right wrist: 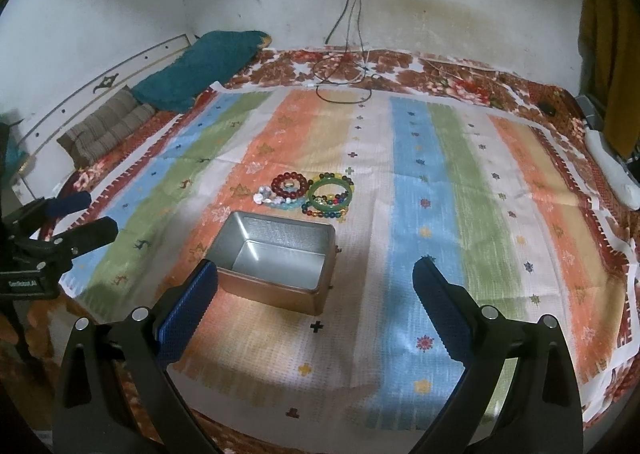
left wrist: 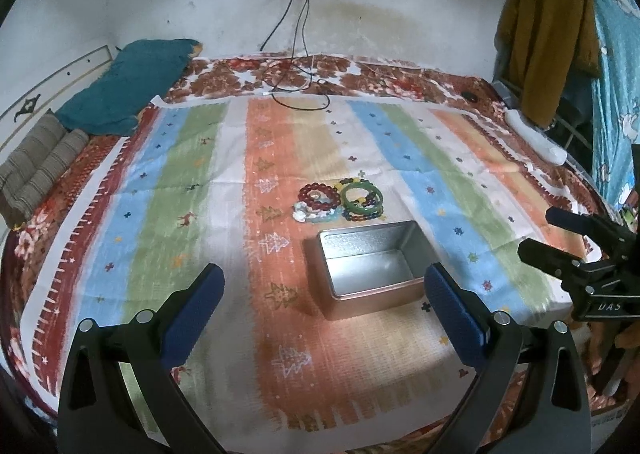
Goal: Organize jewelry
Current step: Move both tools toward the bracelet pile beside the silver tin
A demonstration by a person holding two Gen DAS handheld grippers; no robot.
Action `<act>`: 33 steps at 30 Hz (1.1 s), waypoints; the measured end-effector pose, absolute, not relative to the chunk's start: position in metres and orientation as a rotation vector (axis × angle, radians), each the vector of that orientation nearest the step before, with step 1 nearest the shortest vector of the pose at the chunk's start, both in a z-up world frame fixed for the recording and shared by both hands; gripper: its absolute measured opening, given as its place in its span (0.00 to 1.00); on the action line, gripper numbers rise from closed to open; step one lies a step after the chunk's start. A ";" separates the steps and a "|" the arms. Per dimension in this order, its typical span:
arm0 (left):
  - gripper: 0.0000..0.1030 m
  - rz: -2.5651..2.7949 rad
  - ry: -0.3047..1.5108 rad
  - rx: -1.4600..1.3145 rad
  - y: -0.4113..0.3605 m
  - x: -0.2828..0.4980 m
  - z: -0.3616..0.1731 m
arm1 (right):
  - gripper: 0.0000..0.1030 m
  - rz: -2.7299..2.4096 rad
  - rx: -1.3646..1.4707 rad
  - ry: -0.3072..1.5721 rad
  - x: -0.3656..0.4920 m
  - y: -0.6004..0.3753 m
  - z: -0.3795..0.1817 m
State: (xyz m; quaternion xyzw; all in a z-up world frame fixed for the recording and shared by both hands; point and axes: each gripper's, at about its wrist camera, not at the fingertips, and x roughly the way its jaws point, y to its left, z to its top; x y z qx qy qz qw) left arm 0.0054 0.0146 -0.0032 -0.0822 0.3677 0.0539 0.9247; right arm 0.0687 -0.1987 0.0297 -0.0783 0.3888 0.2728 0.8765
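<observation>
left gripper: jaws wide, holding nothing | right gripper: jaws wide, holding nothing | metal tin: lidless (nothing inside) | bead bracelets: clustered just beyond tin on striped cloth

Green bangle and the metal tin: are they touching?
Apart. The right wrist view shows the green bangle lying among the beaded bracelets, with a strip of striped cloth visible between that pile and the metal tin's far rim.

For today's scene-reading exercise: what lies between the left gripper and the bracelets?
The open tin sits between the left gripper and the bracelets; otherwise only striped cloth. The left wrist view shows it.
</observation>
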 end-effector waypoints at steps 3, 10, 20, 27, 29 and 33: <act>0.95 0.128 0.764 -0.172 0.018 0.006 -0.004 | 0.96 0.557 -0.159 0.815 0.070 -0.200 0.029; 0.95 0.129 0.761 -0.196 0.022 0.007 -0.004 | 0.96 0.549 -0.154 0.829 0.075 -0.200 0.028; 0.95 0.113 0.782 -0.184 0.019 0.015 -0.004 | 0.96 0.558 -0.156 0.859 0.083 -0.194 0.022; 0.95 0.155 0.797 -0.157 0.018 0.022 -0.006 | 0.96 0.560 -0.153 0.862 0.091 -0.189 0.019; 0.95 0.166 0.811 -0.161 0.019 0.029 -0.008 | 0.96 0.560 -0.154 0.869 0.094 -0.187 0.018; 0.95 0.177 0.845 -0.162 0.023 0.043 -0.013 | 0.96 0.564 -0.161 0.884 0.100 -0.183 0.015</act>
